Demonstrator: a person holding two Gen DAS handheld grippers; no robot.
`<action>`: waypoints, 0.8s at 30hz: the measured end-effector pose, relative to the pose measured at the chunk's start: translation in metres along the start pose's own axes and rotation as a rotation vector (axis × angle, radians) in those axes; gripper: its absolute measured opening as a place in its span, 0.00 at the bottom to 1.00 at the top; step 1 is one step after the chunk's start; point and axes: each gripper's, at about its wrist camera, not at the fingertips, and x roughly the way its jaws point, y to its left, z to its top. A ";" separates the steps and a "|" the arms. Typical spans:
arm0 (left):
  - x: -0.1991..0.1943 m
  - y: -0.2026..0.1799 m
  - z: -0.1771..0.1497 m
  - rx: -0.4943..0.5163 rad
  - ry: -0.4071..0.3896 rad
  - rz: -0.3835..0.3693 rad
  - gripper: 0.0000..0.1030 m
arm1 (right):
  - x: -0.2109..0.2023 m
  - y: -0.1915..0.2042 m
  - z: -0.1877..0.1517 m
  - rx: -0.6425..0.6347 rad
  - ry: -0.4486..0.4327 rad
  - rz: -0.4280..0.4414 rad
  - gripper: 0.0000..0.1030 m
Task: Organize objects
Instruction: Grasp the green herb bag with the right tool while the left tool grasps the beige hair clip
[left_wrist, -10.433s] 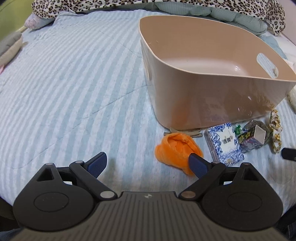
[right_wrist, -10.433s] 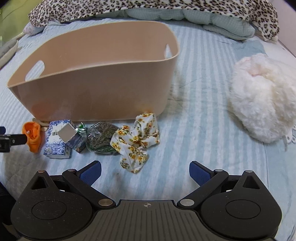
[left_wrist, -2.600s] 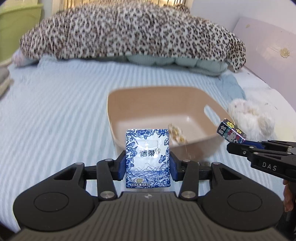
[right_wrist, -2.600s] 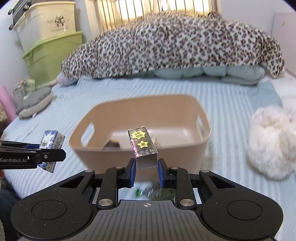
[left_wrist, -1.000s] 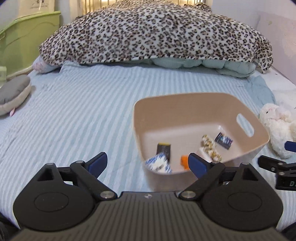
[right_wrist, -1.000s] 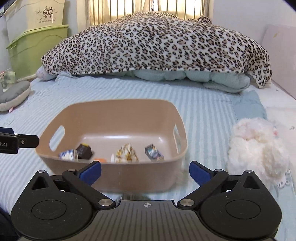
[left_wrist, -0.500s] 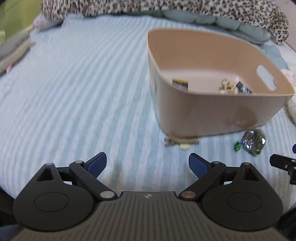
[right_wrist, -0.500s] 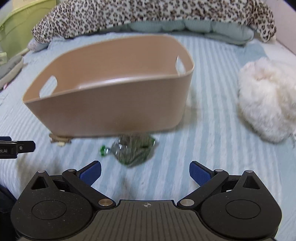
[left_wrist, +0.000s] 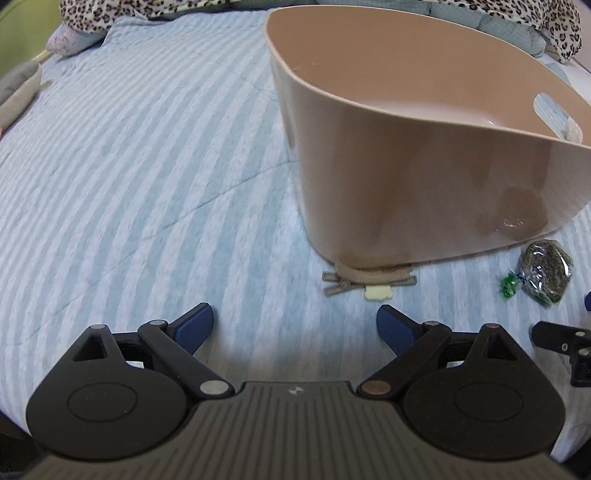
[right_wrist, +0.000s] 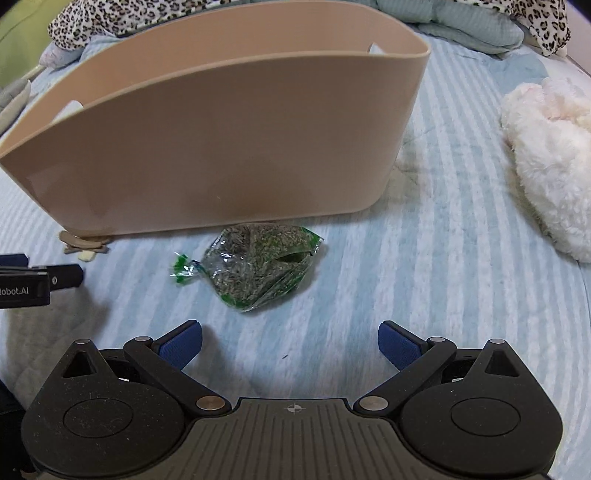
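Observation:
A beige plastic bin (left_wrist: 406, 177) (right_wrist: 229, 155) stands on the striped bed. A clear bag of green-grey bits (right_wrist: 258, 264) (left_wrist: 545, 271) lies in front of it. A beige hair tie with a small clip (left_wrist: 369, 280) (right_wrist: 83, 245) lies at the bin's near corner. My left gripper (left_wrist: 295, 326) is open and empty, low over the bed just short of the hair tie. My right gripper (right_wrist: 291, 341) is open and empty, just short of the bag. The bin's contents are hidden by its wall.
A white plush toy (right_wrist: 550, 158) lies to the right of the bin. A leopard-print duvet (left_wrist: 147, 11) lies across the far end of the bed. Each gripper's tip shows in the other's view: the left (right_wrist: 40, 282), the right (left_wrist: 561, 341).
Both grippers have dropped lower and come closer to the bed; the hair tie and the bag now lie just beyond the open fingers. Both stay open.

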 end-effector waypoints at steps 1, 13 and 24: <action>0.002 -0.001 0.000 0.003 -0.008 -0.001 0.93 | 0.001 0.001 0.000 -0.004 -0.003 -0.001 1.00; 0.007 -0.021 -0.006 0.024 -0.076 -0.053 0.96 | 0.009 0.019 0.002 -0.077 -0.079 -0.032 1.00; 0.011 -0.026 -0.002 0.080 -0.118 -0.056 0.69 | 0.004 0.025 -0.005 -0.082 -0.139 -0.018 0.82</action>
